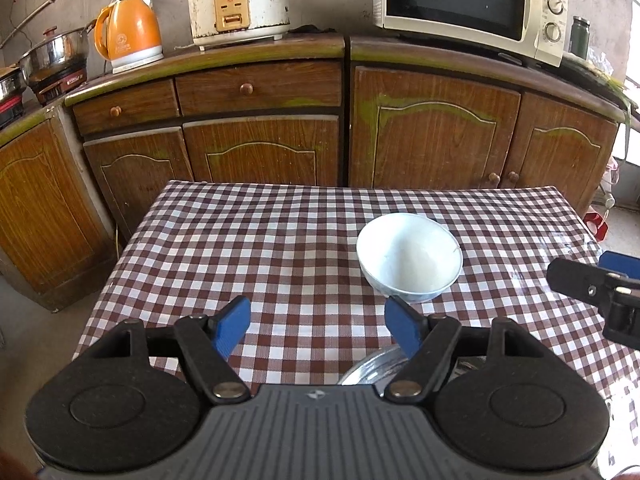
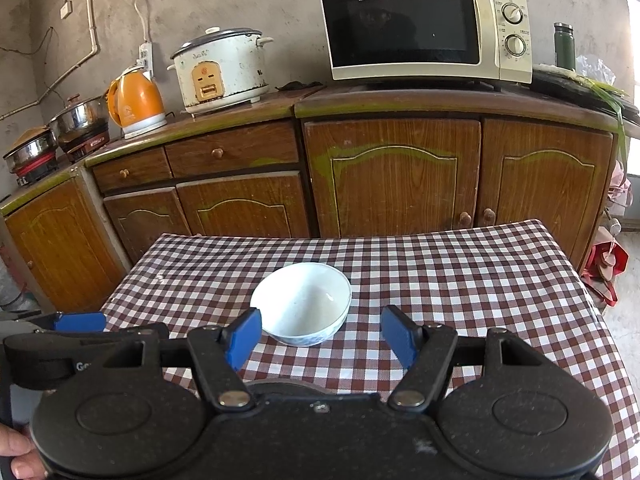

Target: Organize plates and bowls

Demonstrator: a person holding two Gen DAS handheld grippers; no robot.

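the white bowl (image 2: pixel 301 304) sits mid-table; both wide, empty grippers (image 1: pixel 318 326) (image 2: pixel 320 334) may knock it sliding on the checked cloth (image 1: pixel 240 248).

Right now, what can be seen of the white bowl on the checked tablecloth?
The white bowl is round and deep, glossy like glazed ceramic, with faint blue markings low on its outer wall in the right wrist view. It stands upright and looks empty, with a thin dark line near the rim that may be a crack. It rests directly on the brown-and-white checked tablecloth, about mid-table. Nothing else touches it; both grippers are short of it.
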